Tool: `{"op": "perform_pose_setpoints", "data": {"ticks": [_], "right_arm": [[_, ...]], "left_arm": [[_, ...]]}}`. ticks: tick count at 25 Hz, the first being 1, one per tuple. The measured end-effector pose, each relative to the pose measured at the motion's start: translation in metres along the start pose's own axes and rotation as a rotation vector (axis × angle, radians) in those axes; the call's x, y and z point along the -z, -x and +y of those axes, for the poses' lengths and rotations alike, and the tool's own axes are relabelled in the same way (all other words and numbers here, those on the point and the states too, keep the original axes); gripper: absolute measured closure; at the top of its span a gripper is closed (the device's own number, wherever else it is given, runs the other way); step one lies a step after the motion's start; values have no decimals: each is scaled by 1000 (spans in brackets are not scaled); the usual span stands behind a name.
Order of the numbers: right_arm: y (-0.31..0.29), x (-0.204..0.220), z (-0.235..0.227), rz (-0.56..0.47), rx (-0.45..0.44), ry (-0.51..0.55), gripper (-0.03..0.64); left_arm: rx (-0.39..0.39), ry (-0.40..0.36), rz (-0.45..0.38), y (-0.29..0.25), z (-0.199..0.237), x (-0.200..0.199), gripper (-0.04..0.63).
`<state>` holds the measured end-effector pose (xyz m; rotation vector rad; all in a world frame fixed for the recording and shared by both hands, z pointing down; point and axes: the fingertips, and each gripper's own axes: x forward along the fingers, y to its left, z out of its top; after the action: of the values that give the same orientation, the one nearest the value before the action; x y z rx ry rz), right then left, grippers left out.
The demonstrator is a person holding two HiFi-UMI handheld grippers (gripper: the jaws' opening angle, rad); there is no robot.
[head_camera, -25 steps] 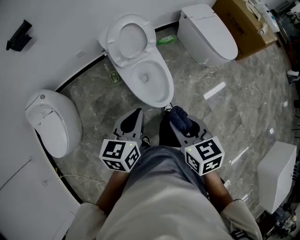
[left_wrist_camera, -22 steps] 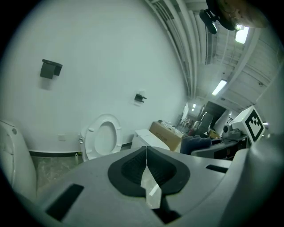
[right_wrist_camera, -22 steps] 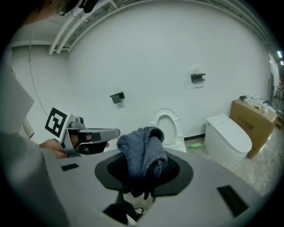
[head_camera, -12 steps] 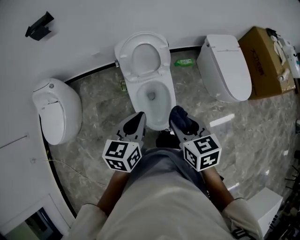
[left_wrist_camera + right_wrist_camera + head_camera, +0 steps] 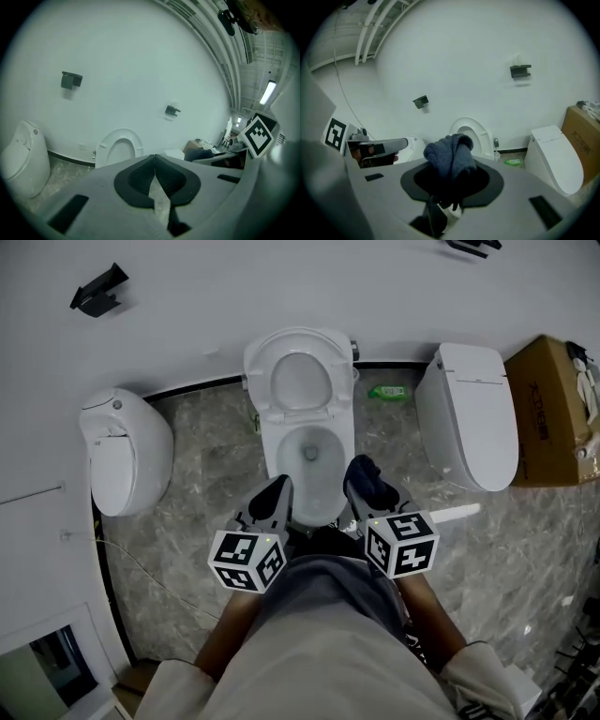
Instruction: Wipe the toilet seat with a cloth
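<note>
Over marble floor (image 5: 202,474), right tool (image 5: 367,489) clamps cloth (image 5: 451,157) near toilet seat (image 5: 259,373).

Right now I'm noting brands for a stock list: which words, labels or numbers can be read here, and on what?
No text here can be read in full.
On the cardboard box: dark print along its side, too small to read.
On the green packet on the floor: print too small to read.
On the open toilet: no label shows.
</note>
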<state>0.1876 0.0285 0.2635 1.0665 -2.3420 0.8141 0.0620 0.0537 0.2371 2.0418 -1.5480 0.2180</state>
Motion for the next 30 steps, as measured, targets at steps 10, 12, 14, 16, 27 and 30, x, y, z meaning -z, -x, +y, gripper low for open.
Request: {"op": "perform_pose_setpoints", "data": {"ticks": [10, 12, 14, 16, 27, 30], "right_arm": [[-56, -19, -18, 8, -26, -11, 517], [-68, -20, -23, 9, -23, -16, 517], [-79, -22, -26, 9, -30, -26, 517], [-92, -24, -29, 6, -28, -46, 517], [-165, -57, -55, -26, 34, -115, 515], [-190, -66, -68, -45, 74, -159, 517]], "left_arm": [[-87, 46, 27, -13, 14, 7, 584], [-91, 59, 40, -16, 18, 12, 584], [-96, 65, 50, -18, 22, 16, 584], [-103, 59, 58, -19, 28, 17, 585], [-93, 62, 78, -33, 59, 6, 586], [-93, 70, 84, -36, 70, 4, 586]]}}
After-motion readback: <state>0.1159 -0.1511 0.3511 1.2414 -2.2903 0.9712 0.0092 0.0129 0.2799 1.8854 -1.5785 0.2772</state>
